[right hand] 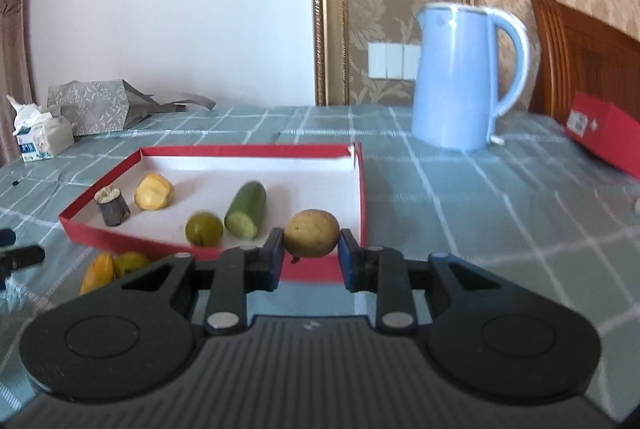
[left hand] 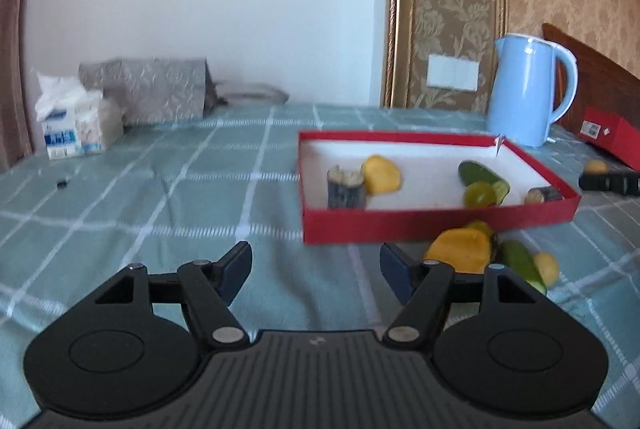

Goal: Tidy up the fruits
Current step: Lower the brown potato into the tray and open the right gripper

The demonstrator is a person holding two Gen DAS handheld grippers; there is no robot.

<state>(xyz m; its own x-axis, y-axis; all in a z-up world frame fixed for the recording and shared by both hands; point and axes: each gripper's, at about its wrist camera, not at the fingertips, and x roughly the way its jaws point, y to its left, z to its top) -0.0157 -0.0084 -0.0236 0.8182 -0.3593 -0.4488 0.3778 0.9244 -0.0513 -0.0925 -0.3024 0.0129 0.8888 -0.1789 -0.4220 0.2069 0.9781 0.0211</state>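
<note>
A shallow red box with a white floor holds a dark sugarcane stub, a yellow fruit piece, a green plum and a cucumber piece. My right gripper is shut on a brownish-yellow round fruit, held above the box's near right corner. My left gripper is open and empty, low over the cloth in front of the box. Loose on the cloth right of it lie a yellow-orange piece, a cucumber piece and a small yellow fruit.
A blue kettle stands behind the box to the right. A red carton lies at the far right by a wooden headboard. A tissue pack and a grey patterned bag sit at the back left.
</note>
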